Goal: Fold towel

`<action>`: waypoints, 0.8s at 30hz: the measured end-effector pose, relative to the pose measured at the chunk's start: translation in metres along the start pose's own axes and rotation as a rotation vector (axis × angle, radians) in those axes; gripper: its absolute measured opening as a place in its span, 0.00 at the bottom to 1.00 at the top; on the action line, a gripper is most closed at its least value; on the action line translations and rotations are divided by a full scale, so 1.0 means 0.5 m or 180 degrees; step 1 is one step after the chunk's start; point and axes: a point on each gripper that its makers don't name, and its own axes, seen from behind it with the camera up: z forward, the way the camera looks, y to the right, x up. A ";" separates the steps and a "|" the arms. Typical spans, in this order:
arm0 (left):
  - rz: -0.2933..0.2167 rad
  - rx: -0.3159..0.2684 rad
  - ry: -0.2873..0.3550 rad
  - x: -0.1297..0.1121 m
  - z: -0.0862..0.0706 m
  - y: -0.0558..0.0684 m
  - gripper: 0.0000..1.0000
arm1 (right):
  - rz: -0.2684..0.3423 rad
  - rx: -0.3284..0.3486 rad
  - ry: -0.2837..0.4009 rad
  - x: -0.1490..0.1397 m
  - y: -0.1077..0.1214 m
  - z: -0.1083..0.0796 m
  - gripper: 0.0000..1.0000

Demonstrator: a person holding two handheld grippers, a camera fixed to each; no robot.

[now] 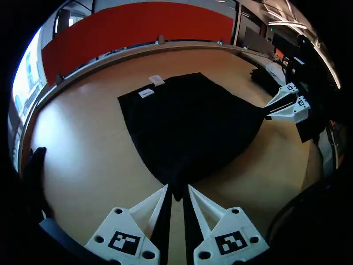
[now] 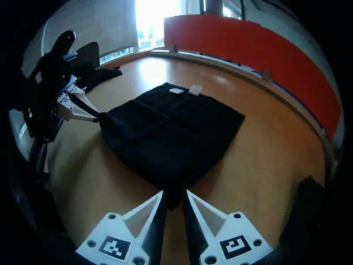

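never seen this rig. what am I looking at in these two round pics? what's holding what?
No robot: a person holds a two-finger tool in each hand, each with a fisheye camera looking forward along it. In the left gripper view, the white fingers at the bottom belong to the left tool; the right tool shows farther off. The right gripper view is the reverse. A black towel with white tags lies on a wooden table. Each tool pinches one towel corner.
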 end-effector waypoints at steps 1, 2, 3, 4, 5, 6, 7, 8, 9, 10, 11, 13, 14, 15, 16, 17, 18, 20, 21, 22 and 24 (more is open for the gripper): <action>-0.0002 0.0010 0.0007 0.004 -0.004 -0.001 0.16 | -0.0004 0.0000 0.0017 0.006 -0.002 -0.004 0.23; -0.0005 0.0021 0.0013 0.007 -0.009 -0.002 0.16 | -0.0008 0.0001 0.0034 0.011 -0.003 -0.007 0.23; -0.0008 0.0032 0.0020 0.011 -0.014 -0.003 0.16 | -0.0012 0.0001 0.0053 0.018 -0.005 -0.012 0.23; -0.0009 0.0042 0.0025 0.015 -0.018 -0.004 0.16 | -0.0015 0.0002 0.0070 0.024 -0.007 -0.016 0.23; -0.0011 0.0051 0.0030 0.018 -0.023 -0.005 0.16 | -0.0018 0.0002 0.0087 0.030 -0.008 -0.020 0.23; -0.0013 0.0062 0.0036 0.022 -0.028 -0.006 0.16 | -0.0022 0.0002 0.0107 0.037 -0.010 -0.025 0.23; -0.0015 0.0069 0.0045 0.026 -0.033 -0.006 0.16 | -0.0026 -0.0001 0.0127 0.043 -0.011 -0.031 0.23; -0.0017 0.0076 0.0053 0.030 -0.038 -0.006 0.16 | -0.0031 -0.0004 0.0147 0.049 -0.012 -0.036 0.23; -0.0020 0.0083 0.0062 0.035 -0.044 -0.006 0.16 | -0.0035 -0.0008 0.0170 0.056 -0.012 -0.042 0.23; -0.0024 0.0087 0.0073 0.040 -0.049 -0.005 0.16 | -0.0040 -0.0013 0.0187 0.062 -0.012 -0.048 0.24; -0.0028 0.0090 0.0083 0.045 -0.055 -0.005 0.16 | -0.0045 -0.0018 0.0204 0.068 -0.012 -0.053 0.23; -0.0037 0.0102 0.0108 0.057 -0.067 -0.004 0.16 | -0.0054 -0.0025 0.0241 0.080 -0.011 -0.065 0.23; -0.0042 0.0108 0.0120 0.062 -0.073 -0.004 0.16 | -0.0057 -0.0027 0.0259 0.086 -0.010 -0.071 0.23; -0.0047 0.0115 0.0134 0.068 -0.080 -0.004 0.16 | -0.0061 -0.0029 0.0279 0.092 -0.010 -0.078 0.23; -0.0054 0.0121 0.0144 0.072 -0.086 -0.004 0.16 | -0.0061 -0.0030 0.0296 0.098 -0.009 -0.084 0.23; -0.0062 0.0128 0.0155 0.077 -0.091 -0.003 0.16 | -0.0062 -0.0030 0.0312 0.103 -0.009 -0.089 0.23; -0.0070 0.0134 0.0165 0.082 -0.098 -0.003 0.16 | -0.0063 -0.0030 0.0330 0.109 -0.008 -0.095 0.23; -0.0089 0.0140 0.0174 0.089 -0.108 -0.002 0.16 | -0.0065 -0.0030 0.0361 0.120 -0.008 -0.105 0.23; -0.0100 0.0143 0.0179 0.092 -0.114 -0.001 0.16 | -0.0066 -0.0029 0.0377 0.125 -0.008 -0.111 0.23; -0.0106 0.0143 0.0180 0.094 -0.118 0.000 0.16 | -0.0067 -0.0027 0.0385 0.129 -0.008 -0.115 0.23; -0.0118 0.0144 0.0182 0.099 -0.127 0.003 0.16 | -0.0067 -0.0024 0.0404 0.137 -0.008 -0.125 0.23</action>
